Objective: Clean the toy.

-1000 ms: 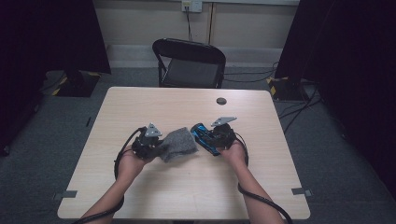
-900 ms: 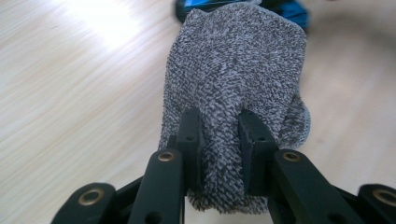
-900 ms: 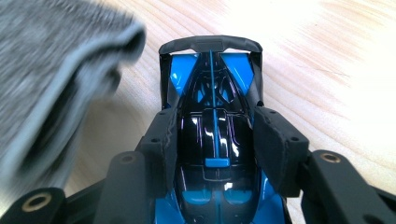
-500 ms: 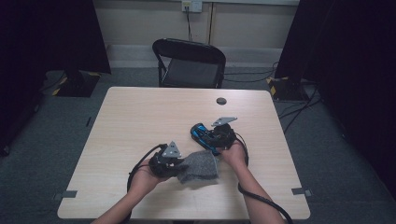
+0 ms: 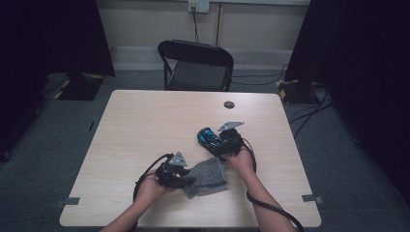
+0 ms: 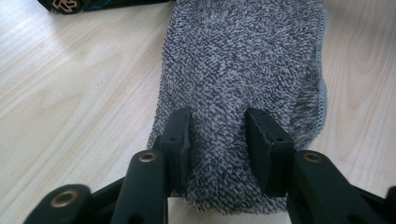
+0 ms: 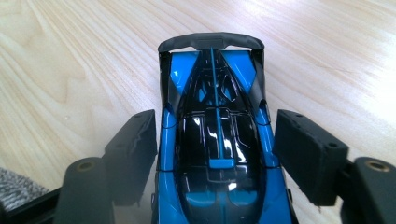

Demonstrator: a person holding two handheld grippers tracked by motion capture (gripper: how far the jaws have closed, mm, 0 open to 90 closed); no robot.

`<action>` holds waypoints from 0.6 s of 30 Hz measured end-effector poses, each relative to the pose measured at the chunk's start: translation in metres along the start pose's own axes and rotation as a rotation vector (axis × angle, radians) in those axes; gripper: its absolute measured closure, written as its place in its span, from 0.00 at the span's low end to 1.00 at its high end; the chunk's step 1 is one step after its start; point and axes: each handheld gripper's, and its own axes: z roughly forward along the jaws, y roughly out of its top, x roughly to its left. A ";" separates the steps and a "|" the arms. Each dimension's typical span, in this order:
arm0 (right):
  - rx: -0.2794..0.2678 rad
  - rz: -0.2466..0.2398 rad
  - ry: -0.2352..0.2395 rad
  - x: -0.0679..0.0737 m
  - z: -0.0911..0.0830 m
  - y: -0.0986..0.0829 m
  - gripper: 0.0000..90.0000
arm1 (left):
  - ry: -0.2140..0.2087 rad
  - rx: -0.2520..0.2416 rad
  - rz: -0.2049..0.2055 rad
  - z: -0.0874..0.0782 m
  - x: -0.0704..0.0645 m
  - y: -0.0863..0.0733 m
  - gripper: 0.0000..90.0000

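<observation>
Pale wood table (image 5: 145,125) on grey carpet (image 5: 43,159). Black folding chair (image 5: 196,65) at far side. Beige wall (image 5: 145,21) with outlet (image 5: 198,6); black curtains (image 5: 48,34) either side. Dim light.

Fuzzy grey cloth (image 6: 243,70), glossy plastic toy car (image 7: 217,140) (blue-black), matt wood-grain table (image 5: 159,121).

Dragged toward the table's near edge: the fuzzy grey knitted cloth (image 5: 207,177), pinched in the left gripper (image 6: 217,135). Now well clear of the glossy blue-and-black toy race car (image 7: 215,140).
</observation>
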 end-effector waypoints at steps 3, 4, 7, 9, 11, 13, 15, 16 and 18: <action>-0.016 0.005 0.023 -0.001 -0.007 0.000 0.32 | 0.001 0.002 0.008 0.000 -0.001 0.000 0.64; -0.025 -0.002 0.024 0.000 -0.009 0.000 0.32 | 0.001 0.000 0.007 0.000 -0.002 0.000 0.63; -0.072 -0.025 0.059 0.002 -0.025 -0.001 0.33 | 0.006 -0.008 0.002 -0.002 -0.002 0.001 0.62; -0.101 -0.030 0.098 0.003 -0.037 -0.003 0.36 | 0.011 -0.007 -0.003 -0.003 -0.002 0.002 0.63; -0.122 -0.041 0.126 0.006 -0.048 -0.006 0.42 | 0.017 -0.006 -0.005 -0.004 -0.001 0.002 0.64; -0.142 -0.048 0.167 0.010 -0.059 -0.009 0.42 | 0.017 -0.005 -0.014 -0.005 0.000 0.003 0.64; -0.156 -0.071 0.200 0.017 -0.066 -0.013 0.44 | 0.024 -0.009 -0.019 -0.005 0.001 0.004 0.63; -0.156 -0.083 0.217 0.020 -0.069 -0.016 0.44 | 0.020 -0.005 -0.017 -0.005 0.001 0.004 0.63; -0.155 -0.113 0.253 0.027 -0.073 -0.022 0.45 | 0.029 -0.005 -0.016 -0.005 0.001 0.005 0.63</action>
